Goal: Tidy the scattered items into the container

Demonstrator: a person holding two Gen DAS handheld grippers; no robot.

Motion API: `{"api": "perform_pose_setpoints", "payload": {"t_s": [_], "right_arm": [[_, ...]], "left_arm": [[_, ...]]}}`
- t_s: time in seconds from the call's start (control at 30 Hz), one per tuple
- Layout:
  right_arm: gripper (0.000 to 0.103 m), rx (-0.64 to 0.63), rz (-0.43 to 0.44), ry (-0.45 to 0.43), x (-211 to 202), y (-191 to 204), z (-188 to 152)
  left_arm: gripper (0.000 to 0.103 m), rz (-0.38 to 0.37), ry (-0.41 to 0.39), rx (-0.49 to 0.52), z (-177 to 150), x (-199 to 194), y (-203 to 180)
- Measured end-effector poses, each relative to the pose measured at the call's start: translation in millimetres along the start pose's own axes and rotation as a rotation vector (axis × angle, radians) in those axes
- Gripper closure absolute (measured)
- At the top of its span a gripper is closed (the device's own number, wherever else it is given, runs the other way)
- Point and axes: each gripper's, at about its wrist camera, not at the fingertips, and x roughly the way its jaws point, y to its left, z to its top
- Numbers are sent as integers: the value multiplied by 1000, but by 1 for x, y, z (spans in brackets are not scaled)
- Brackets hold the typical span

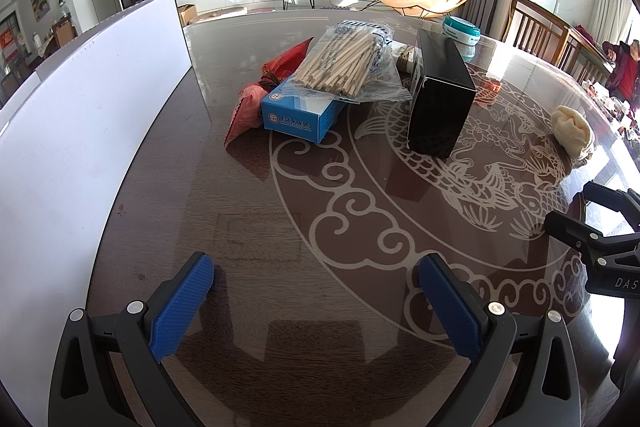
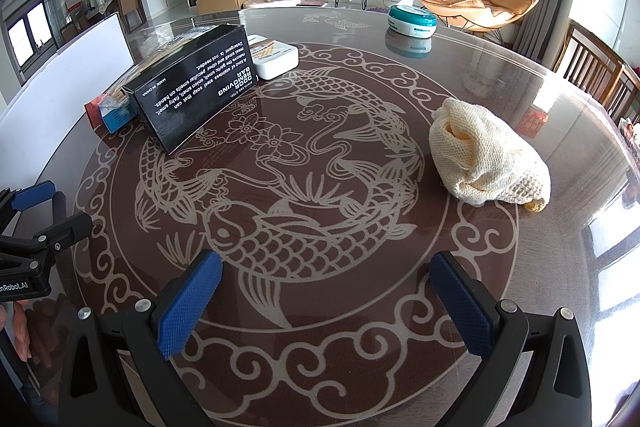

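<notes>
1. The left claw (image 1: pixel 316 301) hangs low over the round brown glass desk with white fish drawings (image 1: pixel 360 235). Its blue pads (image 1: pixel 182 307) are wide apart and hold nothing.
2. The right claw (image 2: pixel 326 301) is wide open too, with nothing between its blue pads (image 2: pixel 190 303).
3. A tall white flat-sided container (image 1: pixel 80 131) stands at the left edge of the desk.
4. Near it sits a pile: a clear plastic bag of wooden sticks (image 1: pixel 348 61) lies on a small blue cardboard box (image 1: pixel 302 111), with red and pink packets (image 1: pixel 248 107) beside them.
5. A black cardboard box with white writing (image 2: pixel 192 87) stands just right of the pile.
6. A small white flat box (image 2: pixel 276 57) sits behind the black box.
7. A cream knitted cloth (image 2: pixel 486 157) lies alone on the right side.
8. A round teal and white tub (image 2: pixel 412 21) sits at the far edge.
</notes>
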Motion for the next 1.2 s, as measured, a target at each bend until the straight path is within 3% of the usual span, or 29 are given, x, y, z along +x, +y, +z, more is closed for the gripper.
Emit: {"api": "perform_pose_setpoints", "payload": {"t_s": [0.53,0.77,1.03,1.2], "right_arm": [[0,0,0,0,0,0,0],[0,0,0,0,0,0,0],[0,-14,8,2,-1,-1,-1],[0,-12,7,0,-26,-30,-36]], "left_arm": [[0,-1,0,2,0,0,1],[0,-88,10,118,3,3,-16],[0,-134,7,183,42,29,-44],[0,-144,4,197,66,46,-58]]}}
